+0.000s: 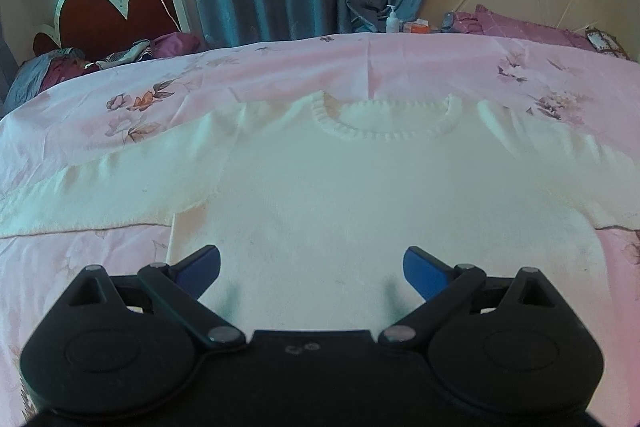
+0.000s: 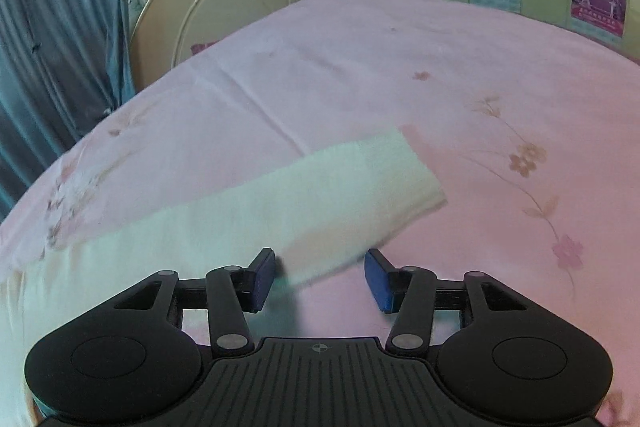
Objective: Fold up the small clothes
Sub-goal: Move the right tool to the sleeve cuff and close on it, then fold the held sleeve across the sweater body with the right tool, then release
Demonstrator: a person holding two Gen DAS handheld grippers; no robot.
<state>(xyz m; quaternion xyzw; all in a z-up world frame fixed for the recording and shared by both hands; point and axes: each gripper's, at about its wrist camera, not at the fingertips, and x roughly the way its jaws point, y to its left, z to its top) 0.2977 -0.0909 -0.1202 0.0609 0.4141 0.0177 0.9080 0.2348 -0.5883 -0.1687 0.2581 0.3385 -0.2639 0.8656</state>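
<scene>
A white knit sweater (image 1: 360,195) with a ribbed round collar lies flat, face up, sleeves spread, on the bed's pink floral sheet (image 1: 280,75). The fold looks about to begin. The left gripper (image 1: 312,271) hovers over the hem, jaws wide and empty. The right gripper (image 2: 320,279) is above the sleeve (image 2: 280,211), jaws part-open, seemingly gripping nothing; next they must pinch it.

White knit sweater (image 1: 360,187) lies flat, front up, on pink bedsheet (image 1: 280,67); ribbed round collar away from camera. Both sleeves spread sideways; one sleeve (image 2: 280,199) straight, cuff flat.
</scene>
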